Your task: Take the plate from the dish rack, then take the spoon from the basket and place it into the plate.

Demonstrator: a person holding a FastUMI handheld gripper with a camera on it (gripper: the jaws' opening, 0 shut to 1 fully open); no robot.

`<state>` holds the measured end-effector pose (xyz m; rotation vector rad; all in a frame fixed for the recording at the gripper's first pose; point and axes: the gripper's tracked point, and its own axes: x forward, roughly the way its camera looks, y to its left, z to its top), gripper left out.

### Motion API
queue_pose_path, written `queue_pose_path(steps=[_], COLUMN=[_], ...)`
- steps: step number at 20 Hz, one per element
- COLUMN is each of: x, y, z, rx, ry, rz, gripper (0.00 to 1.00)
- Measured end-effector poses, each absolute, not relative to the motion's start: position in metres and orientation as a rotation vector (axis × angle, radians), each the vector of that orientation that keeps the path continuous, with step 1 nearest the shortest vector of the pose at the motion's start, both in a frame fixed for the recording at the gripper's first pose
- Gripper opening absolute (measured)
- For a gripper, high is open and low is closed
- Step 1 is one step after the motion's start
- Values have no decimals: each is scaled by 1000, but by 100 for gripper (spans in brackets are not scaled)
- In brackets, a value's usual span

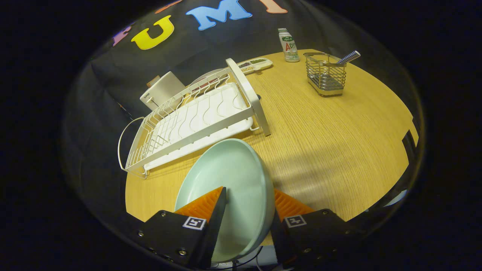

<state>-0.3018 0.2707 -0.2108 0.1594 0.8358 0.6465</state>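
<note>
One plate (233,177): sitting clamped between both fingers.
Tongs (246,210): gripping the plate's rim.
Rack (192,120): lying just beyond.
Basket (326,75): standing far ahead, holding the spoon (348,57).

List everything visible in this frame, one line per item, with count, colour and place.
plate: 1, pale green, clamped between the fingers, off the rack
dish rack: 1, white, on the table beyond the plate
basket: 1, metal wire, far side of the table
spoon: 1, checked handle sticking out of the basket
bottle: 1, white with green label, beside the basket
white box: 1, behind the rack
flat tray: 1, white, past the rack's far end
table: 1, wood
gripper: 1, shut on the plate
</note>
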Motion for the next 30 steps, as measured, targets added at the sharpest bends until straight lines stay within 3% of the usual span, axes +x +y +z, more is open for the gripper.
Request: queue_pose_path(steps=[3, 4, 5, 14, 15, 16, 24, 30], x=[-295, -294, -294, -242, -231, -220, -127, -81], y=[254, 247, 248, 210, 204, 195, 147, 125], z=[-217, -218, -219, -164, -153, -144, -100, -96], rx=[106, 87, 92, 140, 145, 142, 255, 360], ry=[822, 819, 817, 632, 597, 573, 472, 455], rz=[587, 567, 569, 389, 356, 320, 90, 2], gripper=[63, 81, 86, 85, 79, 59, 61, 61])
